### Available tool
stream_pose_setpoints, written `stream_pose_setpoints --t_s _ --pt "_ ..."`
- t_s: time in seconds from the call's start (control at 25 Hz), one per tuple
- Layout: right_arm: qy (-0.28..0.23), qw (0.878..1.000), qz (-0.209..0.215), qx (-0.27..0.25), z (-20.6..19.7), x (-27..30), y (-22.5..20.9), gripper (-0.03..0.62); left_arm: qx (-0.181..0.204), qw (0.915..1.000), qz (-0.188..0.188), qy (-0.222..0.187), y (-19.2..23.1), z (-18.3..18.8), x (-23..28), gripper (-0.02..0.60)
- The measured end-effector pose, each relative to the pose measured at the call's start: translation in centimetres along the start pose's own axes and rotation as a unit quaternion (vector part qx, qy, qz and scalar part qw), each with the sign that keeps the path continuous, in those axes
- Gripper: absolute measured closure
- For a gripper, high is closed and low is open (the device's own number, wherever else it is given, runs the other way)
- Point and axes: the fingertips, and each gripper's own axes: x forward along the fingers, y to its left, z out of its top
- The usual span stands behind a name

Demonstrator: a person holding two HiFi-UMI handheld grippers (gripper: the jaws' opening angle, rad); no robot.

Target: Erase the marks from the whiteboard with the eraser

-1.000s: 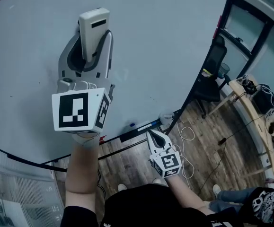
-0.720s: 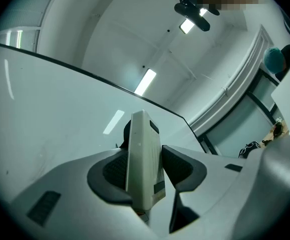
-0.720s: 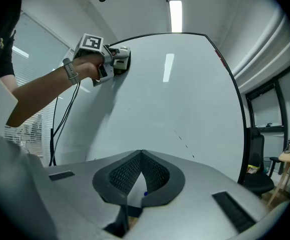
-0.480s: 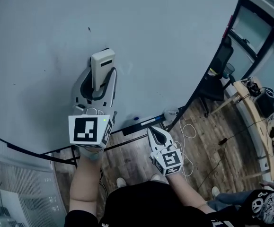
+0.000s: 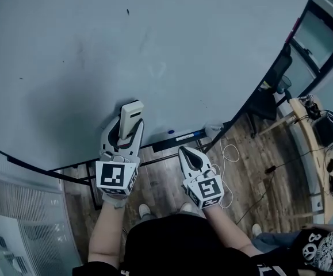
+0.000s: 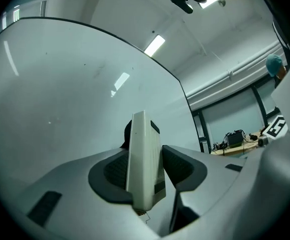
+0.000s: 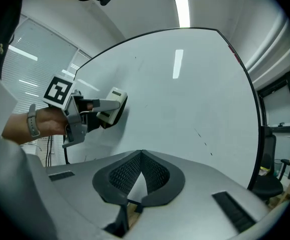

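- The whiteboard (image 5: 154, 50) fills the upper part of the head view. A small dark mark (image 5: 127, 11) sits at 12 o'clock and a faint smudge (image 5: 157, 71) lies near the middle.
- In the right gripper view a few short dark ticks (image 7: 203, 140) show at 4 o'clock on the board.
- A tray (image 5: 178, 138) runs along the board's lower edge, between the two tools, with a blue-capped marker on it.
- At 3 o'clock of the head view stands a dark chair (image 5: 272, 88). Beyond it is a wooden counter (image 5: 307, 125) carrying dark devices and wires.
- White cables (image 5: 229, 154) loop on the wood floor (image 5: 258, 171) just right of the right tool.
- Slatted blinds (image 5: 16, 200) sit at 8 o'clock, and another person's leg (image 5: 321, 246) at 4 o'clock.
- The left tool (image 5: 126, 132) is held low, at 6 o'clock of the board, and points up at it. Its jaws pinch the eraser (image 5: 129, 119) by its two long sides.
- The eraser stands on end, its top clear of the jaws. Its dark felt face is turned to the board and close to it; whether they touch cannot be told.
- The left forearm (image 5: 106, 229) is bare and reaches up from the body, with a band on the wrist.
- The right tool (image 5: 182, 151) is held lower, off the board and over the floor, at 5 o'clock from the eraser. It points up past the tray, with its jaws pressed together on nothing.
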Motion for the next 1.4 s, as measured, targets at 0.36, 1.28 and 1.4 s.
stream_pose_setpoints --t_s 0.36,1.28,1.4 --pt "0.012 0.999 0.025 -0.02 0.1 -0.4 2.1 0.566 -0.023 0.9972 0.012 0.07 -0.2 -7.1 -5.9 0.387" --pt "0.022 0.999 0.019 -0.046 -0.4 -1.9 3.7 0.566 -0.035 0.9921 -0.025 0.117 -3.0 -11.9 -10.0 0.385" --pt "0.023 0.999 0.013 -0.047 -0.4 -2.0 3.6 0.566 -0.035 0.9919 -0.03 0.118 -3.1 -12.0 -9.9 0.386"
